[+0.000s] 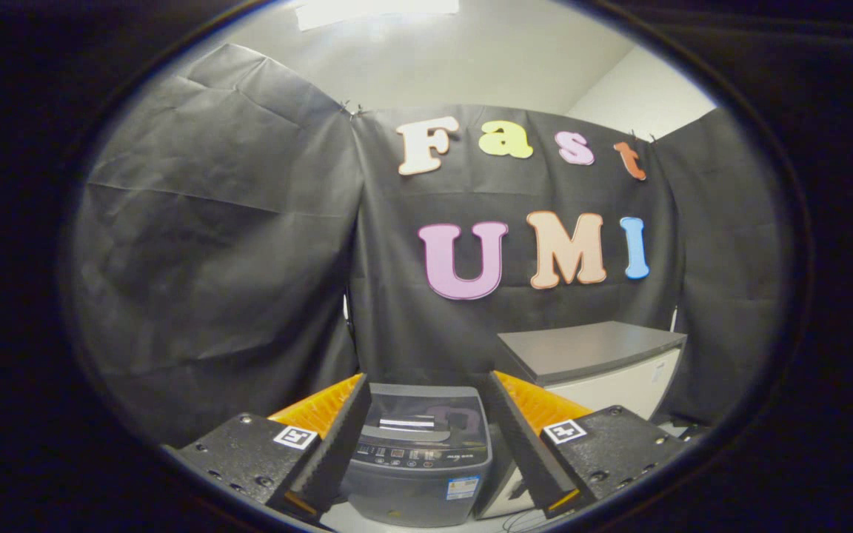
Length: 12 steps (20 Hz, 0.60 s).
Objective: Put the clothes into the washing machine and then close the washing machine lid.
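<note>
Spread wide with nothing held, the tool (426,451) frames the washing machine (419,459) between its fingers, just ahead, lid (420,414) down. Open space separates them. Right of it stands a grey-topped cabinet (593,363), its edge close behind the right finger.

black cloth walls (212,244); grey-topped cabinet (589,352)
</note>
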{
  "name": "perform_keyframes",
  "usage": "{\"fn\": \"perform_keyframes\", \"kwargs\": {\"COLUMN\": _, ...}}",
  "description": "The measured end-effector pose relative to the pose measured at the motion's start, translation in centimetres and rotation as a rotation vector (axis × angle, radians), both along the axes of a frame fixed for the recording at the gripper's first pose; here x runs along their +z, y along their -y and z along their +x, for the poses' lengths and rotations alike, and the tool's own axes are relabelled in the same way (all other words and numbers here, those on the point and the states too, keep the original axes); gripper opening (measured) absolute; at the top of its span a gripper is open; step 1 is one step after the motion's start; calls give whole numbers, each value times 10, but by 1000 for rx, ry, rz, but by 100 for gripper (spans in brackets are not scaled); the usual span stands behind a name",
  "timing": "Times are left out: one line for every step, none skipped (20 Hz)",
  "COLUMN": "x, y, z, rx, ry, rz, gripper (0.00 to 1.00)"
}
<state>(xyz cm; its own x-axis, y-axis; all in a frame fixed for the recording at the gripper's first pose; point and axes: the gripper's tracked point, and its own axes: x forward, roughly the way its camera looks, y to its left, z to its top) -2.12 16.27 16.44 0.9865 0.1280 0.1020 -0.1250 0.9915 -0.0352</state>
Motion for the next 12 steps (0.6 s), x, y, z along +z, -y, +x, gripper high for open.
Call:
{"fn": "perform_keyframes", "kwargs": {"x": -1, "y": 6, "z": -9, "rx": -5, "ry": 9, "rz": -6, "gripper": 95}}
{"fn": "perform_keyframes", "kwargs": {"x": -3, "y": 8, "z": -16, "rx": -13, "ry": 14, "rz": -7, "gripper": 95}}
{"fn": "perform_keyframes", "kwargs": {"x": -4, "y": 11, "z": -23, "rx": -12, "ry": 17, "rz": -10, "gripper": 95}}
{"fn": "perform_keyframes", "kwargs": {"x": -7, "y": 12, "z": -30, "rx": -11, "ry": 15, "rz": -8, "gripper": 95}}
{"fn": "perform_keyframes", "kwargs": {"x": -9, "y": 17, "z": -38, "rx": -17, "ry": 20, "rz": -12, "gripper": 95}}
{"fn": "perform_keyframes", "kwargs": {"x": -14, "y": 19, "z": -45, "rx": -17, "ry": 16, "rz": -13, "gripper": 95}}
{"fn": "perform_keyframes", "kwargs": {"x": -22, "y": 21, "z": -50, "rx": -21, "ry": 12, "rz": -15, "gripper": 95}}
{"fn": "perform_keyframes", "kwargs": {"x": -25, "y": 23, "z": -55, "rx": -20, "ry": 6, "rz": -16, "gripper": 95}}
{"fn": "perform_keyframes", "kwargs": {"x": -29, "y": 24, "z": -58, "rx": -20, "ry": 6, "rz": -10, "gripper": 95}}
{"fn": "perform_keyframes", "kwargs": {"x": -30, "y": 25, "z": -61, "rx": -14, "ry": 3, "rz": -1, "gripper": 95}}
{"fn": "perform_keyframes", "kwargs": {"x": -31, "y": 25, "z": -64, "rx": -9, "ry": 3, "rz": 4, "gripper": 95}}
{"fn": "perform_keyframes", "kwargs": {"x": -30, "y": 27, "z": -66, "rx": -9, "ry": 3, "rz": 3, "gripper": 95}}
